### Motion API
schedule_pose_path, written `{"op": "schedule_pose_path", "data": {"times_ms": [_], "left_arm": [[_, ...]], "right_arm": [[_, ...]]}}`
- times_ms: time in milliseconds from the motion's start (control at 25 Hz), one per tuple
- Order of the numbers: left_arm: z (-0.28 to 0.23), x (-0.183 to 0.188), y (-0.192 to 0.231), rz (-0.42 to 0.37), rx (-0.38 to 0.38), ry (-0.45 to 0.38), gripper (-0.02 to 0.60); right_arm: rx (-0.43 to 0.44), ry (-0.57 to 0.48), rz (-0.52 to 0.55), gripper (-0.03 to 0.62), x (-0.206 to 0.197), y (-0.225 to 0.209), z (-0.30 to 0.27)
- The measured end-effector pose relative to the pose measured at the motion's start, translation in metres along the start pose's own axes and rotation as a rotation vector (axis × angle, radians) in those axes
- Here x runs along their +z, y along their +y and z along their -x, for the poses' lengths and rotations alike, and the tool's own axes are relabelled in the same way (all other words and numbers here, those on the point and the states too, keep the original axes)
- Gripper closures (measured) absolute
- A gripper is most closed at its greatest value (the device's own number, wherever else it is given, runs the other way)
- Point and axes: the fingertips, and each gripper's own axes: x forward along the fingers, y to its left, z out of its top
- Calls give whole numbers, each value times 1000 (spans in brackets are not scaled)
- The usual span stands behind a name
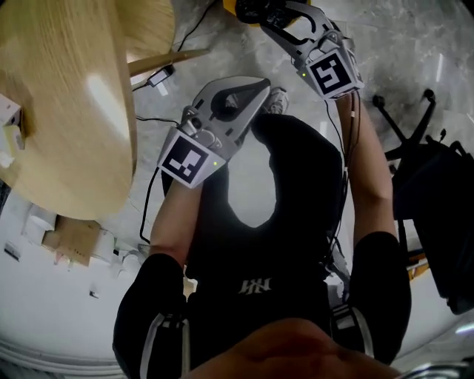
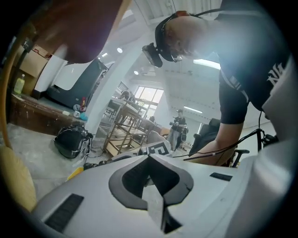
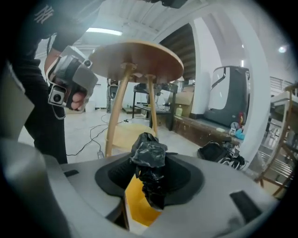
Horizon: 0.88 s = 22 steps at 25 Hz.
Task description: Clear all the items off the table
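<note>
My right gripper (image 1: 268,16) is at the top of the head view, down near the floor, shut on a crumpled black plastic bag (image 3: 148,155). The bag bulges out between the jaws, and something yellow (image 3: 137,204) shows just beneath it. My left gripper (image 1: 264,89) hangs lower in that view in front of the person's dark trousers. Its jaws meet at the tips with nothing between them (image 2: 150,160). The round wooden table (image 1: 67,89) stands to the left, with a few small items (image 1: 9,122) at its far left edge. From the right gripper view the tabletop (image 3: 139,58) is seen from below.
Cables (image 1: 159,78) trail over the pale floor beside the table. Cardboard boxes (image 1: 67,240) lie on the floor at lower left. A black office chair (image 1: 426,170) stands at the right. A black bag (image 2: 72,139) and wooden racks (image 2: 123,125) stand farther back.
</note>
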Motion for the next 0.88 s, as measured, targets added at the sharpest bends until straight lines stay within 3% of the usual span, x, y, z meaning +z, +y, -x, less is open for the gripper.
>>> {"op": "schedule_pose_path", "data": {"times_ms": [400,520,680,800,880], "left_arm": [[6,-31,25,-23,-11,-9,569],[10,-24,23,-25,-11,-12,569],[15,-11,7,-21,-41,7,569],[18,2,-20,-2,-79,20,569],[23,12,-48,29,-100,31,569]], "right_arm": [[-7,113,-7,394,-79,5,-48],[-16,112,-50,246,-81,2,-48],[-12,95,-88,246,-55,-1,-34],[-30,37,-138,246,-14,-15,-5],[-44,-19,-180,280,25,-22,24]]}}
